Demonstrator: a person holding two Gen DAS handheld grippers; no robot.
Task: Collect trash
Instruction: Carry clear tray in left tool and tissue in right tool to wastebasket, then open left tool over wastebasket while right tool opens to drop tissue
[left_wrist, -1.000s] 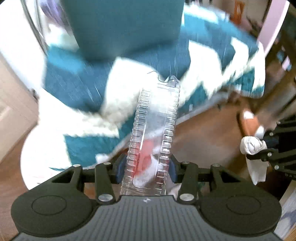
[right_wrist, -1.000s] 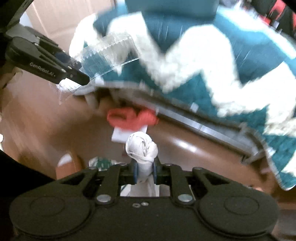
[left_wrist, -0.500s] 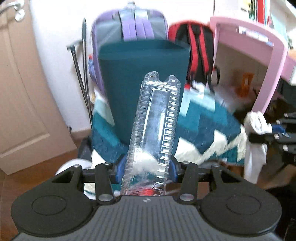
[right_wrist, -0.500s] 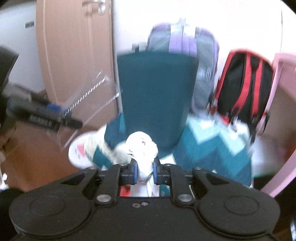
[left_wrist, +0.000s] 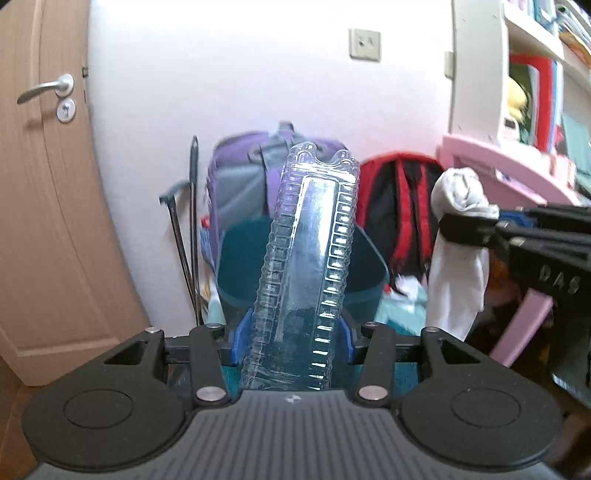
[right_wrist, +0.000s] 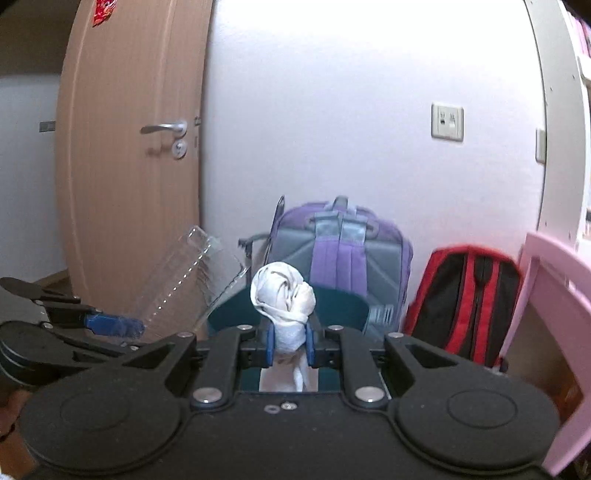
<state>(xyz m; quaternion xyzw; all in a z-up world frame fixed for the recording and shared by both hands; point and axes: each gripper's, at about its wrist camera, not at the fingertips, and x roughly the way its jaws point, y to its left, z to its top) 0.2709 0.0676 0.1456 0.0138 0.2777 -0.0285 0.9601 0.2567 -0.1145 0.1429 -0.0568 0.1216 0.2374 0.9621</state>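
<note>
My left tool (left_wrist: 293, 338) is closed on a clear plastic tray (left_wrist: 308, 273). The blue pads (left_wrist: 242, 338) press against both long edges near its lower end. The tray stands nearly upright between the fingers, leaning slightly right, with its ribbed sides facing the camera.

My right tool (right_wrist: 290, 341) is clamped on a white tissue wad (right_wrist: 282, 295). The twisted knot sits above the pads, and a tail hangs below them. In the left view, the same wad (left_wrist: 458, 254) hangs from the right tool (left_wrist: 465, 230), to the right of the tray and apart from it. In the right view, the tray (right_wrist: 188, 284) appears tilted to the left of the wad, held by the left tool (right_wrist: 114, 326).

A teal bin (left_wrist: 364, 273) stands directly ahead of both tools, open at the top. From the left camera, the tray covers the middle of the bin's mouth. From the right camera, the bin rim (right_wrist: 343, 301) shows just behind the wad. I cannot tell whether either item is over the opening or short of it.

Behind the bin, a purple backpack (right_wrist: 340, 254) leans at the wall. A red-and-black backpack (right_wrist: 467, 306) stands to its right. A wooden door (right_wrist: 129, 166) is to the left of both tools. A pink surface (left_wrist: 517, 170) is to the right.
</note>
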